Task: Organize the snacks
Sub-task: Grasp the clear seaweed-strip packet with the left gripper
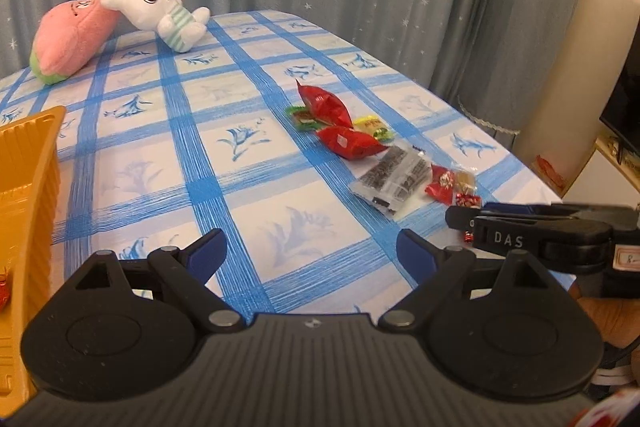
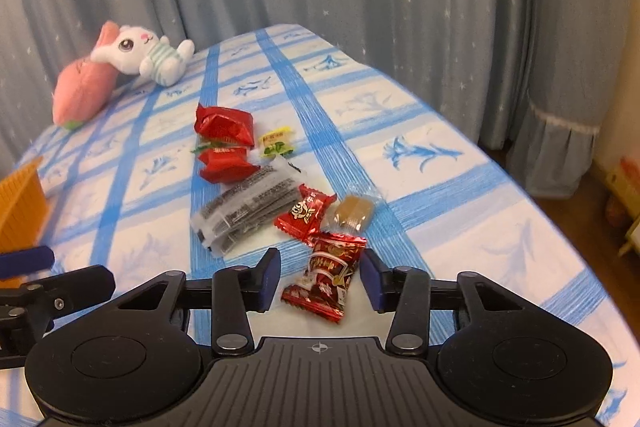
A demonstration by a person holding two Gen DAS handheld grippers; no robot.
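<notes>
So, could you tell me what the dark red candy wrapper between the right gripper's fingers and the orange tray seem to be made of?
Dark red candy wrapper: probably glossy foil-like plastic film, crinkled and shiny. Orange tray: apparently rigid moulded plastic, ribbed, smooth.

The orange tray (image 1: 28,187) is cut off by the left edge in both views. In the left wrist view, the nearest red sweet (image 1: 466,238) is mostly hidden behind the right gripper (image 1: 464,219). The print on the clear packet (image 2: 244,211) is too small to be read.
</notes>
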